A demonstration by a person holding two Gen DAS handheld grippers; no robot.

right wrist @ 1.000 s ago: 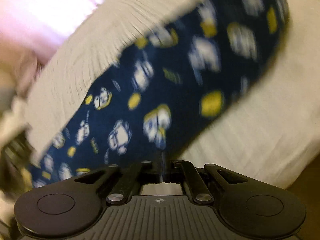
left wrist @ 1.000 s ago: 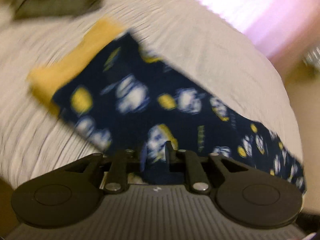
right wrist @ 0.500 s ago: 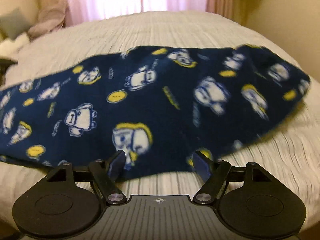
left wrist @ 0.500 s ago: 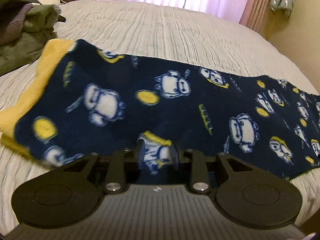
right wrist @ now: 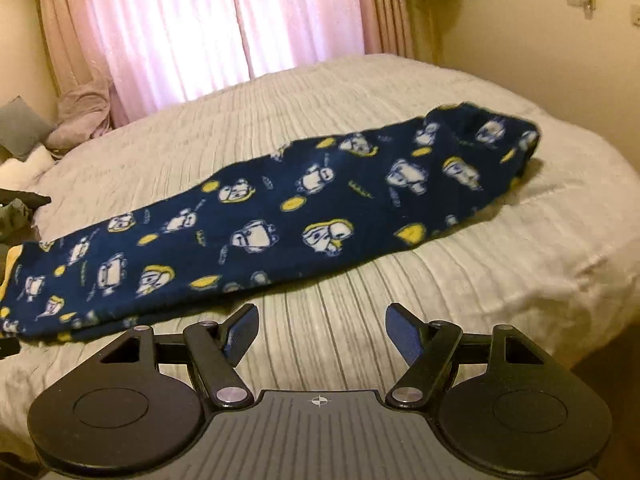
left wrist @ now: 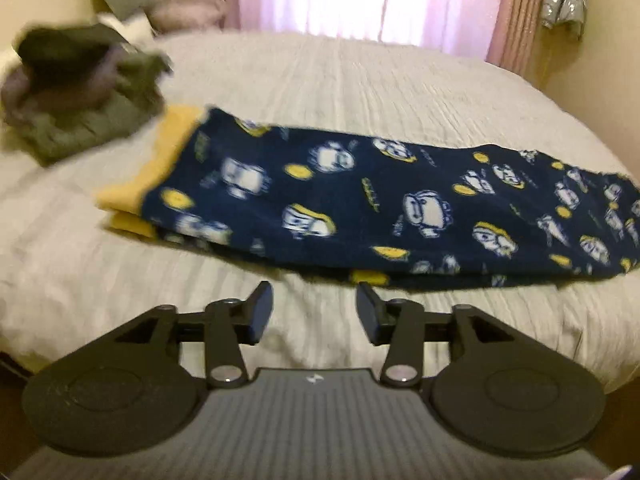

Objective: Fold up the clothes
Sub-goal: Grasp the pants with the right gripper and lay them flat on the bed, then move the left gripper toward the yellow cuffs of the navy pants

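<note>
Lengthwise fold looks done: navy fleece pants (left wrist: 360, 204) lie flat across the bed (left wrist: 360, 80), yellow waistband (left wrist: 160, 168) at the left end. Left gripper (left wrist: 314, 308) has just been opening, nothing between its jaws; right gripper (right wrist: 320, 330) spread wide, empty. Next, prob.: regrip one end and fold it across to the other. Dark clothes pile (left wrist: 84, 92) too blurred to ID; layers underneath hidden.
</note>
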